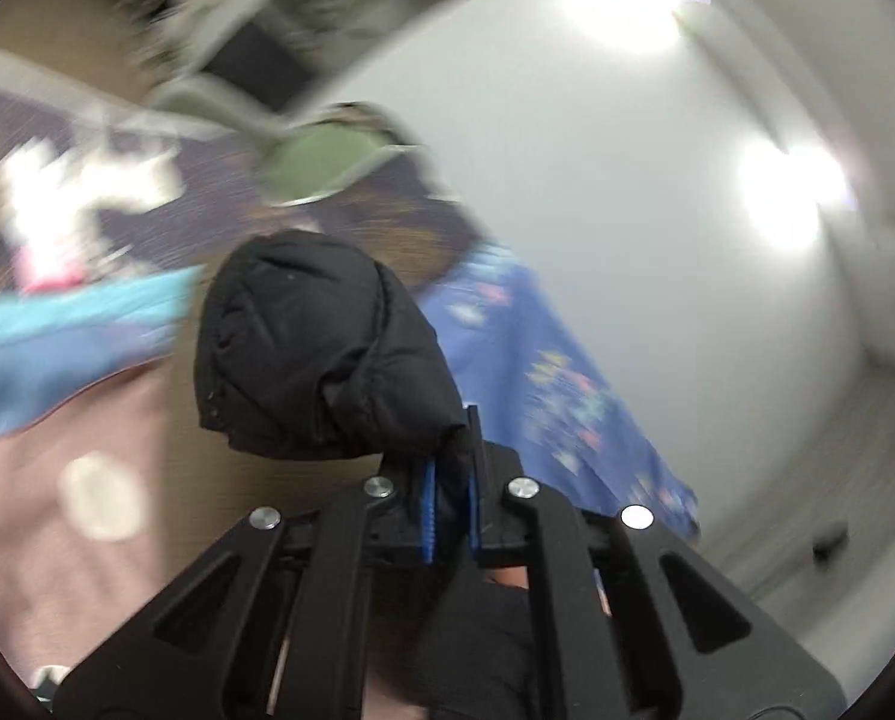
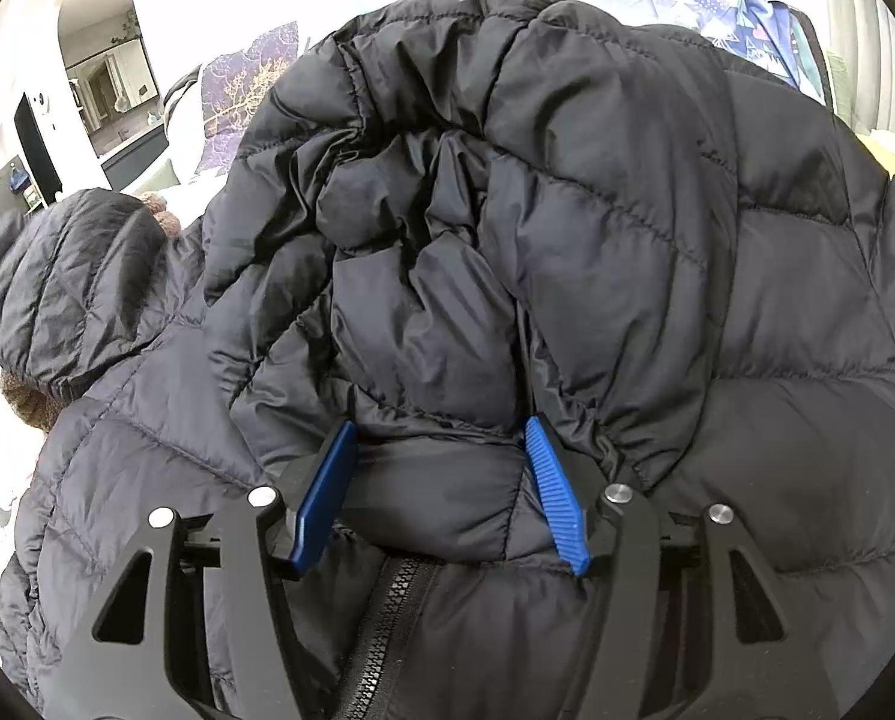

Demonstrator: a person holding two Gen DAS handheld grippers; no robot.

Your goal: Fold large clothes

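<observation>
A black quilted puffer jacket (image 2: pixel 597 210) fills the right wrist view, bunched in folds, with its zipper (image 2: pixel 381 648) running down between the fingers. My right gripper (image 2: pixel 438 468) is open, its blue pads on either side of a padded fold near the collar. In the left wrist view my left gripper (image 1: pixel 450 480) is shut on a bunched piece of the black jacket (image 1: pixel 315 348), held up in the air. The left view is motion-blurred.
Blue patterned fabric (image 1: pixel 555 384) hangs to the right in the left wrist view. A light blue cloth (image 1: pixel 57 348) and a pinkish surface (image 1: pixel 57 510) lie to the left. A doorway (image 2: pixel 111 84) and white surfaces show behind the jacket.
</observation>
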